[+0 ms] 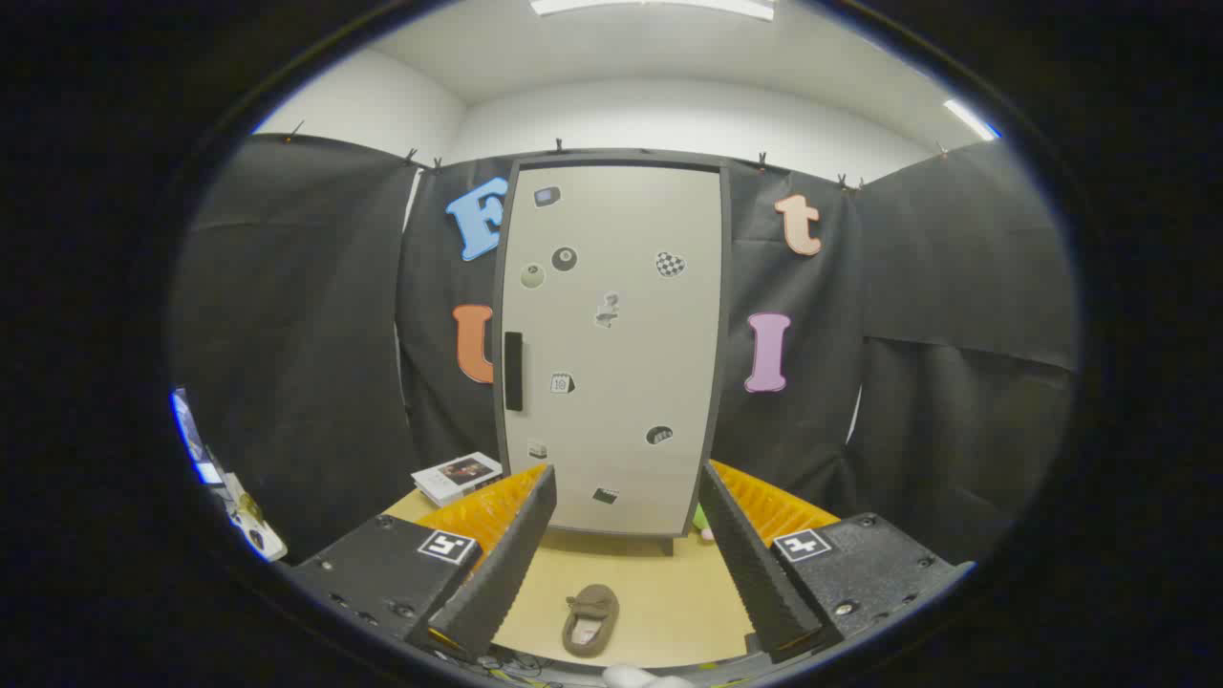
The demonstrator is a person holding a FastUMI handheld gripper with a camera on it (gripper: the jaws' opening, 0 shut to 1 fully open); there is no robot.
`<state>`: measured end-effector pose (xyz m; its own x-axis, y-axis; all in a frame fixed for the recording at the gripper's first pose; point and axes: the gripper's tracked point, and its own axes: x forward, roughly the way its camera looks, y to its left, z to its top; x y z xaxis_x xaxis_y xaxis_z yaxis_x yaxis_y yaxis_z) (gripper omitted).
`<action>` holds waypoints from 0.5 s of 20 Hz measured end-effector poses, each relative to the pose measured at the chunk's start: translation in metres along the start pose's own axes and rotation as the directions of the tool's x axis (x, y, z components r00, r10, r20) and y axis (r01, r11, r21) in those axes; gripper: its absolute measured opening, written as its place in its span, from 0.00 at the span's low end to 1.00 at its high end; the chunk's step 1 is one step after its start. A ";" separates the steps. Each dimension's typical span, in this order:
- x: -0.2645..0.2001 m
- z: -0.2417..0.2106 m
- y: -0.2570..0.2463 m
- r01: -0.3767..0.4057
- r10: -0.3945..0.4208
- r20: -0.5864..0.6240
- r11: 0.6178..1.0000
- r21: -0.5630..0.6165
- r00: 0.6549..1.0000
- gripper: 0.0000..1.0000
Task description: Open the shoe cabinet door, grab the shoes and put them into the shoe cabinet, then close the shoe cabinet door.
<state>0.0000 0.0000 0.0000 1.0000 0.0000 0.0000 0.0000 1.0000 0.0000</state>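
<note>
The shoe cabinet (611, 344) stands upright at the far side of the wooden table, beyond my fingers. Its pale door is closed and carries several stickers. A dark vertical handle (513, 371) sits at the door's left edge. A brown slipper (590, 619) lies on the table between my fingers, near the front edge, toe pointing towards the cabinet. My gripper (626, 564) is open, fingers spread wide with nothing held, well short of the cabinet door.
A white box or book (457, 476) lies on the table left of the cabinet. A small green and pink object (703, 526) peeks out at the cabinet's right foot. Black cloth walls surround the table (669, 592).
</note>
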 end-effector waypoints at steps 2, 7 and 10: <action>-0.001 -0.001 0.002 -0.001 0.001 -0.002 1.000 0.001 1.000 0.98; -0.005 -0.003 0.006 0.000 -0.001 -0.007 1.000 -0.004 1.000 0.98; -0.006 -0.004 0.007 0.008 -0.009 -0.011 1.000 -0.004 1.000 0.98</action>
<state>-0.0056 0.0071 -0.0042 0.9999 -0.0085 -0.0108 0.0085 1.0000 -0.0043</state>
